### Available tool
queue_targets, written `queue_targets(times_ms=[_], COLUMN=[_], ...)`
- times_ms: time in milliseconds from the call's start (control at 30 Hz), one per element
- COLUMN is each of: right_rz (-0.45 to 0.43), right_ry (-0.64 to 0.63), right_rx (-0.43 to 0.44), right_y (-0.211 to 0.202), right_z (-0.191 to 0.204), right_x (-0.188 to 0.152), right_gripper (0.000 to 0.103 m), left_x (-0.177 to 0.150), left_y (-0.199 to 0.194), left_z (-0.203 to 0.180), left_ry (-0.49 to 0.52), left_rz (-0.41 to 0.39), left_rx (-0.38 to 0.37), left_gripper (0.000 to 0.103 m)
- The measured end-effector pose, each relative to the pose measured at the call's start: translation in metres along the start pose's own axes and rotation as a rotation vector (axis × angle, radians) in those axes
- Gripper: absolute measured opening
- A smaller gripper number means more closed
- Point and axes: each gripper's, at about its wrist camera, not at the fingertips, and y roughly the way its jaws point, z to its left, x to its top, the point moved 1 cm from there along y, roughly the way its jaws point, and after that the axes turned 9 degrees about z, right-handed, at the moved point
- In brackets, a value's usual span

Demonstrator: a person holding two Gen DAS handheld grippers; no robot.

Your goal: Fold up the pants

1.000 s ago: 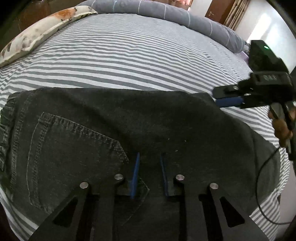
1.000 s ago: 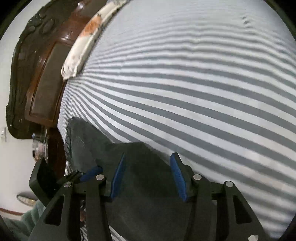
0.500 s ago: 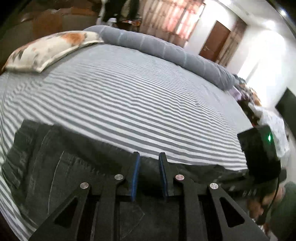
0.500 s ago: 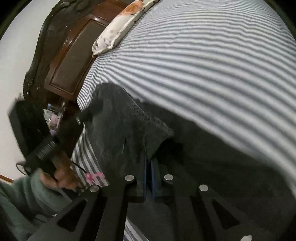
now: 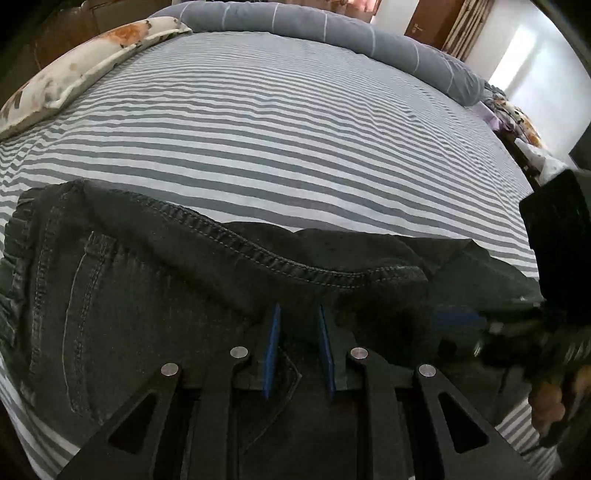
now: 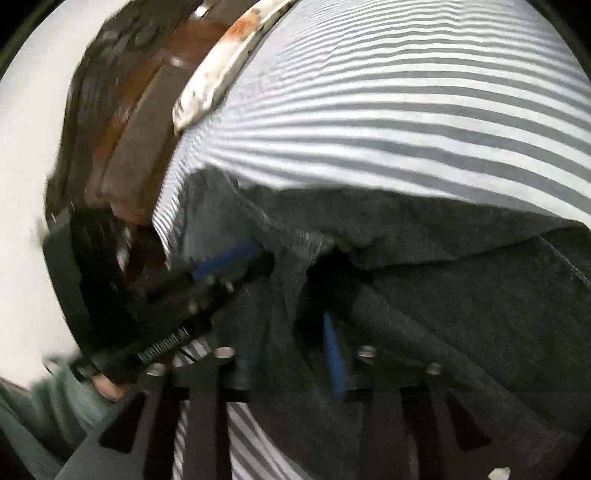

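Note:
Dark grey jeans (image 5: 147,302) lie on the striped bed, back pocket at the left, with a stitched hem folded over their middle. My left gripper (image 5: 297,350) sits low over the jeans, its blue pads (image 5: 271,350) a small gap apart with denim beneath them; no fold is seen pinched. In the blurred right wrist view the jeans (image 6: 461,295) fill the lower right. My right gripper (image 6: 295,350) has its pads apart, with loose denim draped between them. It also shows in the left wrist view (image 5: 458,321), blurred.
The grey-and-white striped bedsheet (image 5: 295,122) stretches far ahead. A floral pillow (image 5: 81,70) lies at the far left, a grey bolster (image 5: 351,29) along the far edge. A wooden headboard (image 6: 140,110) stands left. The bed's edge is close at the lower right.
The trouser leg end has been carried over onto the upper part of the jeans. My right gripper was shut half a second ago and has opened. Both grippers have dropped low again.

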Motion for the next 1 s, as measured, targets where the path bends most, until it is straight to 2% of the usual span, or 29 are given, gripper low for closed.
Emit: queue_targets(times_ms=[33, 133, 200, 233, 267, 400, 500, 567, 667, 733, 833, 900, 1000], right_rz=[-0.009, -0.015, -0.022, -0.036, -0.039, -0.109, -0.154, -0.123, -0.041, -0.03, -0.011, -0.013, -0.071], right_ry=[0.019, 0.076, 0.103, 0.107, 0.105, 0.09, 0.094, 0.09, 0.06, 0.079, 0.111, 0.091, 0.075], right_rx=[0.023, 0.098, 0.137, 0.139, 0.136, 0.086, 0.061, -0.004, -0.128, -0.127, -0.099, -0.131, -0.223], right_y=[-0.001, 0.001, 0.001, -0.002, -0.004, -0.023, -0.035, -0.031, -0.01, -0.004, -0.007, -0.012, -0.03], right_z=[-0.003, -0.009, -0.01, -0.009, -0.009, -0.001, -0.003, -0.011, -0.023, -0.028, -0.031, -0.027, -0.021], right_x=[0.005, 0.018, 0.026, 0.031, 0.034, 0.06, 0.091, 0.106, 0.12, 0.125, 0.129, 0.126, 0.124], right_gripper=[0.046, 0.047, 0.042, 0.022, 0.009, 0.008, 0.007, 0.007, 0.007, 0.007, 0.007, 0.007, 0.024], left_x=[0.0, -0.001, -0.004, -0.005, -0.005, -0.01, -0.012, -0.013, -0.015, -0.014, -0.014, -0.015, -0.017], left_y=[-0.001, -0.001, -0.003, -0.006, -0.011, -0.043, -0.055, -0.05, -0.04, -0.034, -0.016, -0.004, -0.003], left_z=[0.001, 0.001, 0.004, 0.005, 0.007, 0.01, 0.012, 0.011, 0.005, 0.0, -0.004, -0.005, -0.01], left_ry=[0.0, -0.002, -0.004, -0.012, -0.02, -0.026, -0.028, -0.025, 0.012, 0.03, 0.049, 0.051, 0.072], left_rz=[-0.002, -0.008, -0.016, -0.027, -0.043, -0.196, -0.248, -0.223, -0.169, -0.147, -0.073, -0.032, -0.037], left_rx=[-0.002, -0.006, -0.012, -0.02, -0.026, -0.011, -0.059, -0.078, -0.057, -0.035, 0.015, 0.045, 0.07], left_gripper=[0.022, 0.022, 0.022, 0.022, 0.022, 0.022, 0.023, 0.023, 0.023, 0.023, 0.023, 0.023, 0.023])
